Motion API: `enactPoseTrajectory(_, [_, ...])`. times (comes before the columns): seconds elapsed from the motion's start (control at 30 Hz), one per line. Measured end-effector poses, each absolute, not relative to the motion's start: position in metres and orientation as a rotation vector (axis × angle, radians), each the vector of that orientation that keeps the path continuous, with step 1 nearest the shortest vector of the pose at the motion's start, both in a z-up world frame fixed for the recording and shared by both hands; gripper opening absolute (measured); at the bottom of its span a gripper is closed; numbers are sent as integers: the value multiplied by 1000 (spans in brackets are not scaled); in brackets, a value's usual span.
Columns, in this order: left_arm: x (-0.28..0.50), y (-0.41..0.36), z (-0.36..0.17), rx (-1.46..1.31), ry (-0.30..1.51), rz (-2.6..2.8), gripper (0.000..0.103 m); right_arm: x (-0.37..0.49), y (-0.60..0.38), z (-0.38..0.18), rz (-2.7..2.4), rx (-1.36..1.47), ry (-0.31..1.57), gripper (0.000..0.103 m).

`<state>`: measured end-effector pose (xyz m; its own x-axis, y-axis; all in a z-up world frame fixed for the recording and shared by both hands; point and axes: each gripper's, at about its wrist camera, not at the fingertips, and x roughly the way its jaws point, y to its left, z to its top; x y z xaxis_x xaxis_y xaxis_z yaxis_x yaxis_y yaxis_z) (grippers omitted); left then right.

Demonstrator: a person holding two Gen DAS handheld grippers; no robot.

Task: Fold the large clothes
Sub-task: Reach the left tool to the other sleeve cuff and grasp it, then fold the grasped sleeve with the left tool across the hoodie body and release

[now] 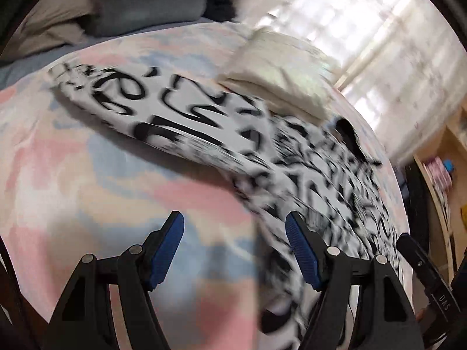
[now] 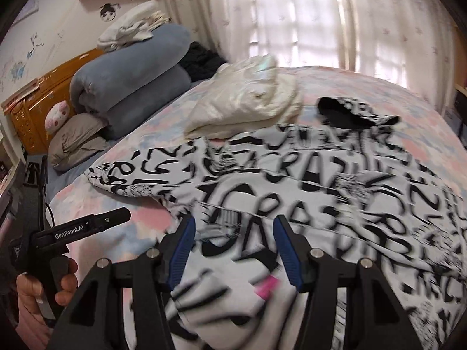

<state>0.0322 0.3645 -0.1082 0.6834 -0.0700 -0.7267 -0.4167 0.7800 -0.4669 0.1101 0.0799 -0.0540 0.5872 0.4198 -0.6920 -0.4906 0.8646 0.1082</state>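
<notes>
A large white garment with black lettering lies spread on the bed, its black-lined hood at the far side. It shows in the left wrist view as the printed garment, running from centre to right. My left gripper is open over the pastel bedspread, and its right finger hangs above the garment's near edge. My right gripper is open just above the middle of the garment, with nothing pinched between its blue pads.
A folded cream garment rests on the bed beyond the printed one. A rolled blue duvet, a grey pillow and an orange headboard stand at the left. Curtains hang behind. A hand holds a gripper handle at lower left.
</notes>
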Motion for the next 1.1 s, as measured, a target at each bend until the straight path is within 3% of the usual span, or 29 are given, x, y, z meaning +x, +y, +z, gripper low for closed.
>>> enactPoseTrajectory(0.33, [46, 484, -152, -821, 748, 375, 70, 162, 187, -90, 616, -137, 819, 55])
enactPoseTrajectory(0.5, [60, 535, -177, -926, 728, 413, 70, 179, 221, -107, 644, -170, 848, 38])
enactPoseTrajectory(0.63, [72, 561, -182, -929, 704, 483, 68, 182, 232, -123, 655, -177, 889, 36])
enactPoseTrajectory(0.67, [76, 567, -183, -925, 705, 514, 64, 181, 232, -127, 657, -175, 898, 36])
enactPoseTrajectory(0.77, [85, 572, -181, -869, 739, 595, 6, 179, 228, -136, 655, -173, 925, 35])
enactPoseTrajectory(0.87, [82, 564, -158, -807, 679, 589, 4, 176, 215, -142, 640, -161, 949, 35])
enactPoseTrajectory(1.1, [72, 496, -40, -587, 446, 548, 4, 173, 162, -136, 588, -45, 981, 35])
